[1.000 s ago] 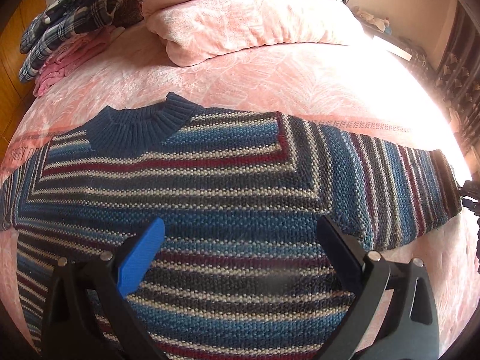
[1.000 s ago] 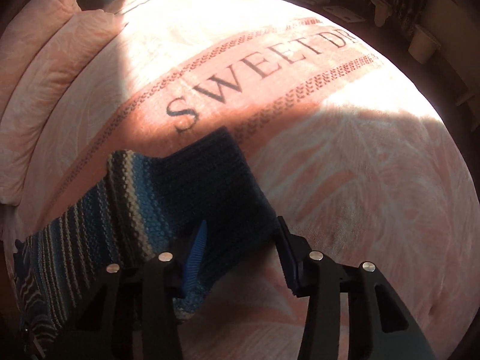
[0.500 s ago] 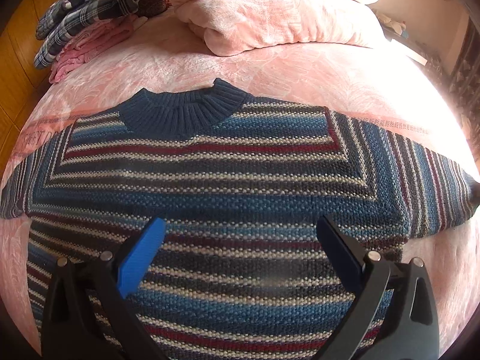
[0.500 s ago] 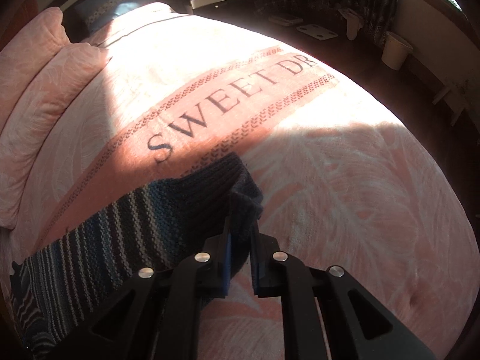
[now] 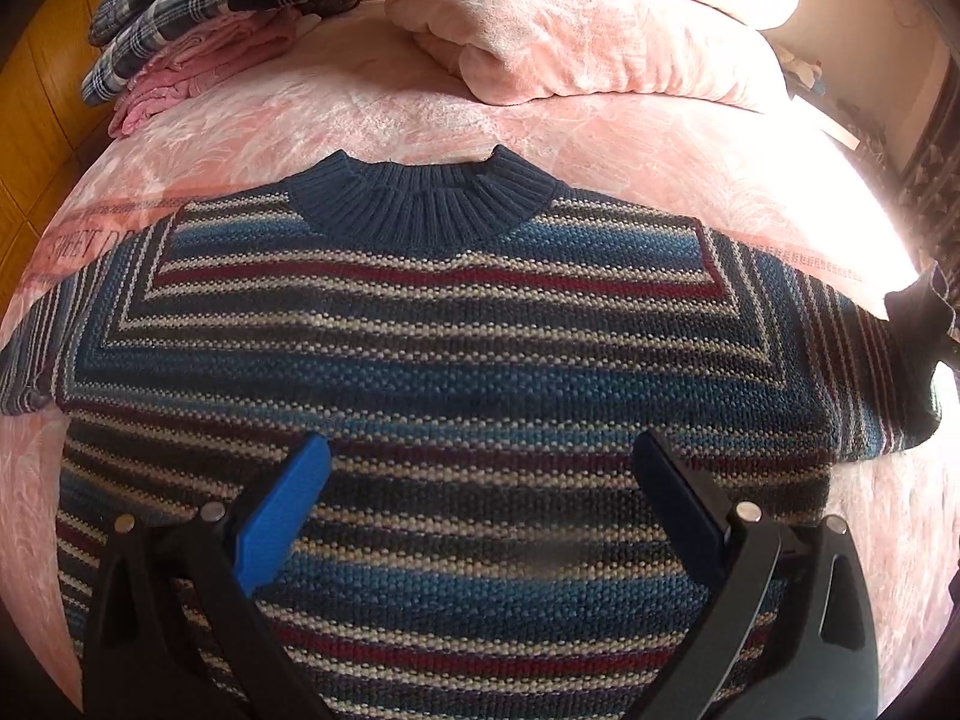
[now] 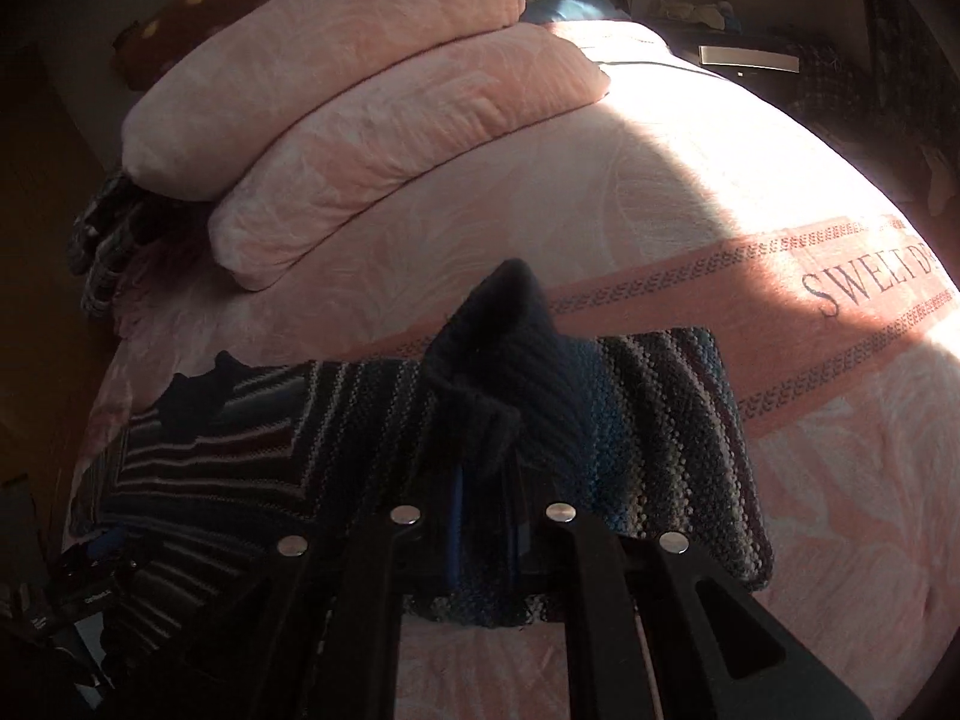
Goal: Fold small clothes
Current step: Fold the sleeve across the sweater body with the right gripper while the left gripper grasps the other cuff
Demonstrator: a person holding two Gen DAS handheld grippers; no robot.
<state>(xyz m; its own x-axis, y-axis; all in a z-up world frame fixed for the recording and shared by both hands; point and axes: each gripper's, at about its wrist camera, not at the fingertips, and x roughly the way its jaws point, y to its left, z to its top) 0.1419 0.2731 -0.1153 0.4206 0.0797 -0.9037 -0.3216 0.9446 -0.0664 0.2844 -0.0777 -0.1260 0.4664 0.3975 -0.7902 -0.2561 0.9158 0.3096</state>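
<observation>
The left gripper hovers over the lower chest of a striped knit sweater, its two fingers spread wide with nothing between them; the blue pad of one finger shows clearly. The sweater lies face up and flat on a bed covered with a pink blanket, its ribbed navy collar pointing toward the pillows. One sleeve runs out to the left edge of the left wrist view, and the other reaches to the right, where its dark end is lifted off the blanket.

In the right wrist view, the right gripper is clenched on the navy cuff of that sleeve, and the cuff stands bunched up above the closed fingers. The sleeve below it is doubled back on itself, lying across the blanket just beside a salmon band printed with the letters "SWEET D".

Beyond the collar, two pink pillows are stacked at the head of the bed. To their left sits a pile of clothes, a plaid garment on top of pink ones. Strong sunlight washes out the right side of the bed.
</observation>
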